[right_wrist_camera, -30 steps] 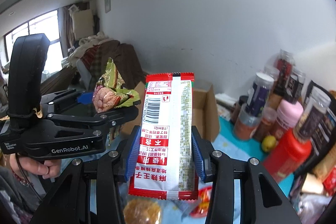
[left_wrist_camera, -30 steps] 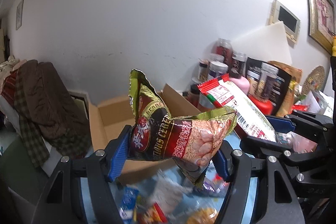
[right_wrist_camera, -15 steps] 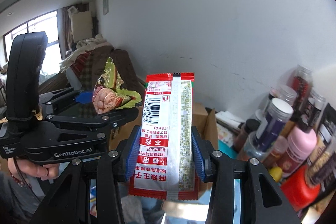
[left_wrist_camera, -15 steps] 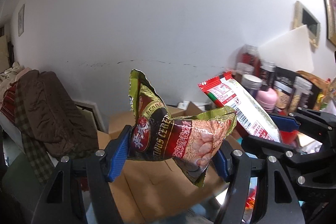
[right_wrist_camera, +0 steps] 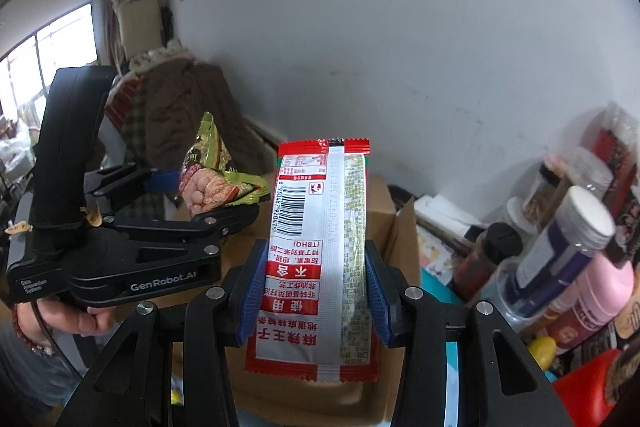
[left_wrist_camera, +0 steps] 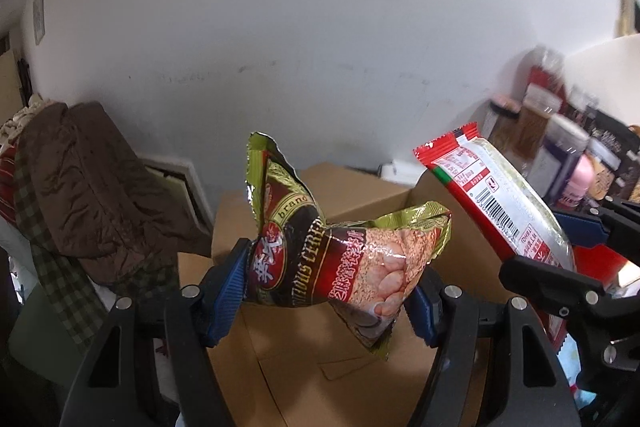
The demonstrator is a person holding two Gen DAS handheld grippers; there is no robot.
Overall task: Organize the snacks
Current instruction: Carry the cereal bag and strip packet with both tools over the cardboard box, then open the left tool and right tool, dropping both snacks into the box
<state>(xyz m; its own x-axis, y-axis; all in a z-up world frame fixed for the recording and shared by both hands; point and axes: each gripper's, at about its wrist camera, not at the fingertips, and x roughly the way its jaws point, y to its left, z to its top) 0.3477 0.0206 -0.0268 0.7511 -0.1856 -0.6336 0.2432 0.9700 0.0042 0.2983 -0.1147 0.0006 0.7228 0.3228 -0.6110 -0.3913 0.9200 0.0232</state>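
Note:
My left gripper (left_wrist_camera: 326,295) is shut on a green and maroon cereal snack bag (left_wrist_camera: 340,247), held crumpled above an open cardboard box (left_wrist_camera: 320,359). The right gripper (right_wrist_camera: 314,297) is shut on a long red and white snack packet (right_wrist_camera: 320,255), held upright over the same box (right_wrist_camera: 384,211). The right wrist view shows the left gripper (right_wrist_camera: 188,195) and its bag (right_wrist_camera: 212,179) to the left, with a hand (right_wrist_camera: 76,319) under its handle. The red packet (left_wrist_camera: 496,203) and the right gripper's fingers (left_wrist_camera: 556,275) appear at the right of the left wrist view.
Jars and bottles (right_wrist_camera: 568,247) crowd the table at the right, with a pink bottle (right_wrist_camera: 596,291) and a yellow fruit (right_wrist_camera: 542,351) among them. A brown coat over checked cloth (left_wrist_camera: 88,195) hangs at the left. A white wall (left_wrist_camera: 320,27) stands behind the box.
Both grippers have moved left together with their packets, from above the loose snacks on the blue table to above the cardboard box. The jars have slid to the right edge of both views.

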